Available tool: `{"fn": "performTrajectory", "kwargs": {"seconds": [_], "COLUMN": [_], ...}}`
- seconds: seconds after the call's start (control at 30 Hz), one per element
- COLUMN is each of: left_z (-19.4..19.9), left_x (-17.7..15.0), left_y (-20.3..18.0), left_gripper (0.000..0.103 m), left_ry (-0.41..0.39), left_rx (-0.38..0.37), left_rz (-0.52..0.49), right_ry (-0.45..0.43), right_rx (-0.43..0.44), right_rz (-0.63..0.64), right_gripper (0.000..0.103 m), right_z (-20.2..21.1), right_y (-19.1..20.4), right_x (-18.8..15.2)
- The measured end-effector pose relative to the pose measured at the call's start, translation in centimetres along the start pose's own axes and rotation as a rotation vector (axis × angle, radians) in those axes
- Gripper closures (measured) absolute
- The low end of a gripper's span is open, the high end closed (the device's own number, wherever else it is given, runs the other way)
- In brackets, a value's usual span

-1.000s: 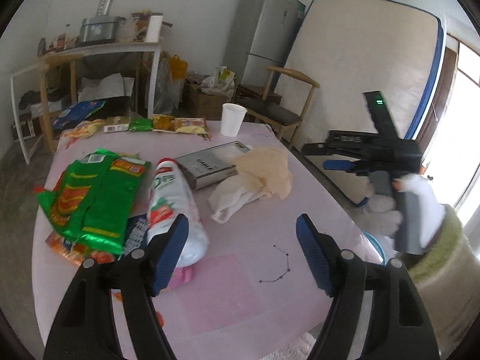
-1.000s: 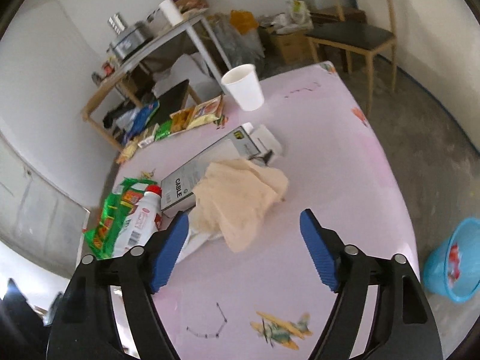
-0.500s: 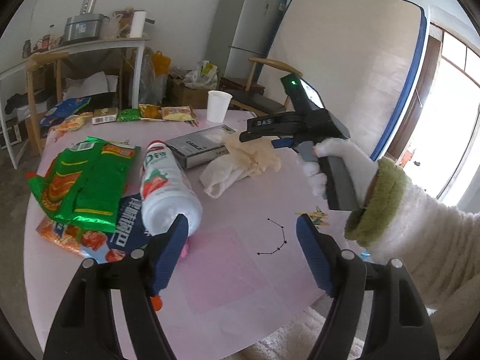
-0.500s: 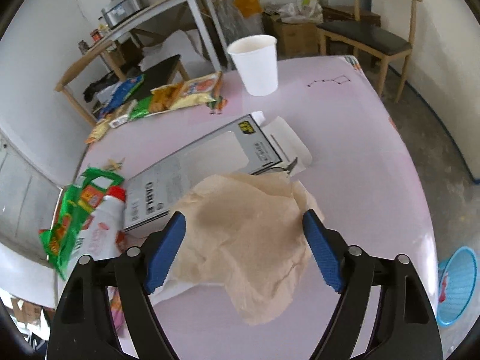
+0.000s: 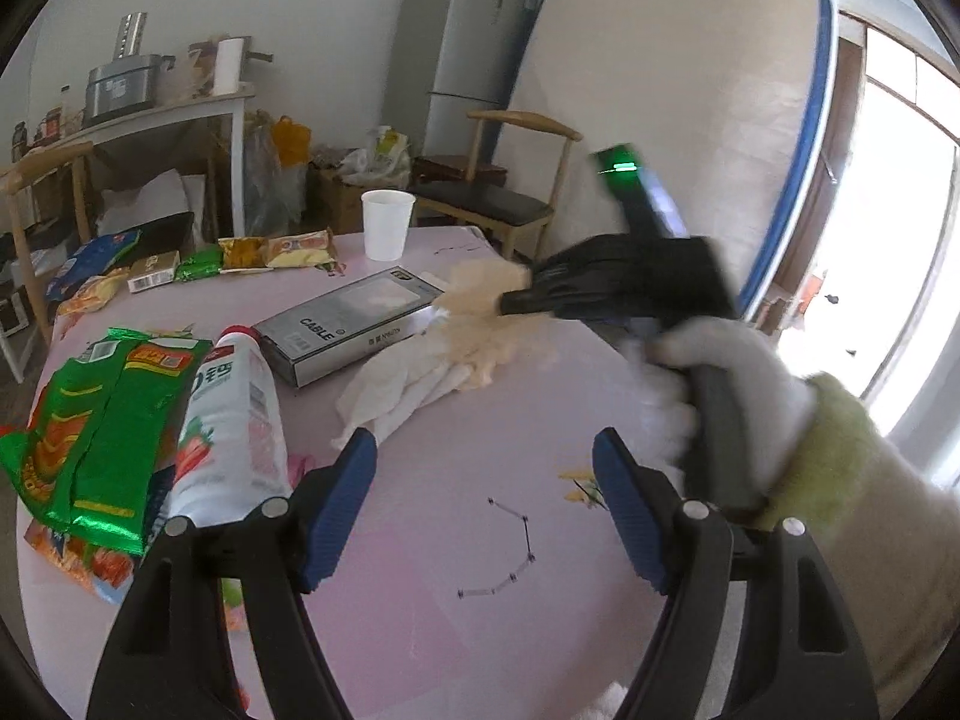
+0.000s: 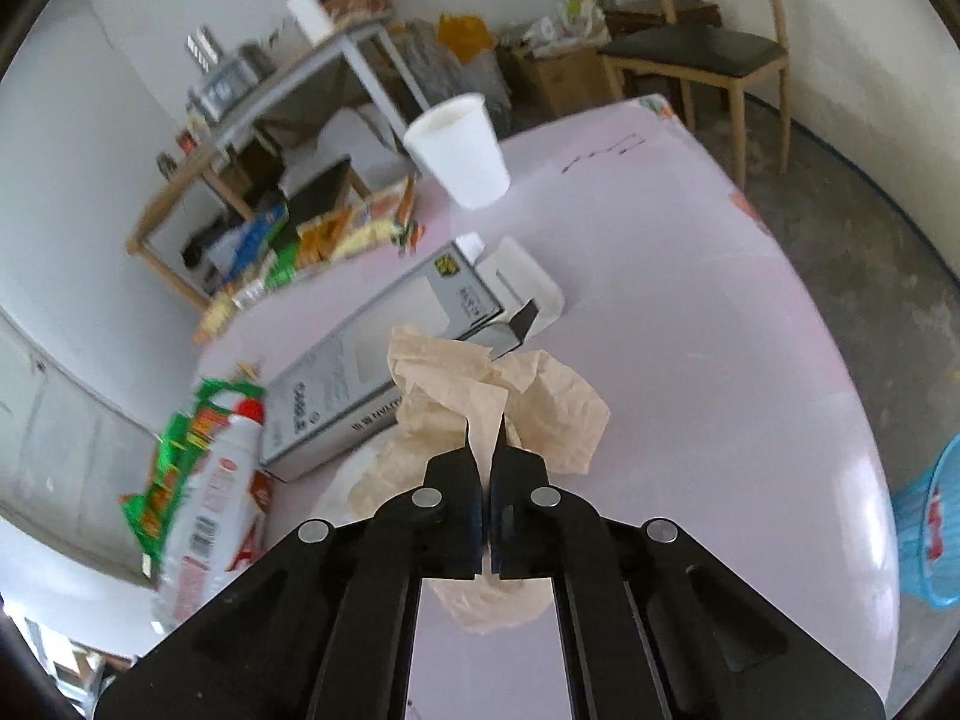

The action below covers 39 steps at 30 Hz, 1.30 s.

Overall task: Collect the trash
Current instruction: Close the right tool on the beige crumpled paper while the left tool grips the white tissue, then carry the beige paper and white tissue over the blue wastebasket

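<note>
Jaws on my left gripper (image 5: 485, 495) stand wide over bare pink table (image 5: 420, 630), with nothing between them. Far left of it I see green wrappers (image 5: 96, 414), then a white bottle (image 5: 231, 426) on its side, then a grey box (image 5: 354, 321). Right of the box, my right gripper (image 6: 485, 441) has just snapped shut and pinches the crumpled tan paper (image 6: 480, 396), which sits mid-table against the box. A cup (image 5: 387, 223) stands at the far edge.
</note>
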<state>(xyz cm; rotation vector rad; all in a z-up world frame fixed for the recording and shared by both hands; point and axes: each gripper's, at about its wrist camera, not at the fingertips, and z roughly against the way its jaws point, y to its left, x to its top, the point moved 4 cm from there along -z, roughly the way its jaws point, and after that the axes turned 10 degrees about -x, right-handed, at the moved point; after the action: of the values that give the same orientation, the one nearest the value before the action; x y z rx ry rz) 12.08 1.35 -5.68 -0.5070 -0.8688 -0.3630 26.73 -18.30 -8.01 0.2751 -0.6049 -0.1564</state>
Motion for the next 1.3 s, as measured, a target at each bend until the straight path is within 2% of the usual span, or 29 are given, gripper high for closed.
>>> {"fn": "performTrajectory", "kwargs": {"seconds": [0.1,0.33,0.63,0.67,0.83,0.87,0.93,1.03,1.3], "left_z": [-1.8,-6.5,-13.2,-13.9,-15.8,-15.7,-15.6,-15.1,-12.9], "left_x": [0.5,1.5,3.2,3.3,2.4,2.3,2.3,2.3,2.0], "left_y": [0.3,0.6,3.7,4.1,6.1,6.3,6.6,7.1,5.9], "left_gripper": [0.031,0.031,0.032,0.035,0.066,0.068,0.082,0.095,0.098], "left_ry": [0.013,0.050,0.181,0.194,0.257,0.252,0.246,0.229,0.186], "left_rx": [0.044,0.138,0.273,0.278,0.279,0.279,0.286,0.274,0.175], "left_rz": [0.016,0.005,0.057,0.063,0.126,0.131,0.138,0.180,0.241], "right_ry": [-0.009,-0.036,-0.004,0.000,0.013,0.013,0.012,0.009,0.008], "right_rx": [0.051,0.060,0.049,0.051,0.067,0.070,0.073,0.077,0.078], "right_rz": [-0.059,-0.143,-0.202,-0.206,-0.237,-0.237,-0.237,-0.240,-0.243], "right_gripper": [0.103,0.103,0.103,0.103,0.103,0.103,0.103,0.103,0.103], "right_z": [1.6,4.8,6.3,6.3,6.2,6.2,6.3,6.7,7.1], "right_y": [-1.9,-6.5,-10.1,-10.3,-11.1,-11.2,-11.4,-11.5,-11.7], "right_x": [-0.3,-2.1,-5.1,-5.3,-5.7,-5.7,-5.8,-6.0,-6.4]}}
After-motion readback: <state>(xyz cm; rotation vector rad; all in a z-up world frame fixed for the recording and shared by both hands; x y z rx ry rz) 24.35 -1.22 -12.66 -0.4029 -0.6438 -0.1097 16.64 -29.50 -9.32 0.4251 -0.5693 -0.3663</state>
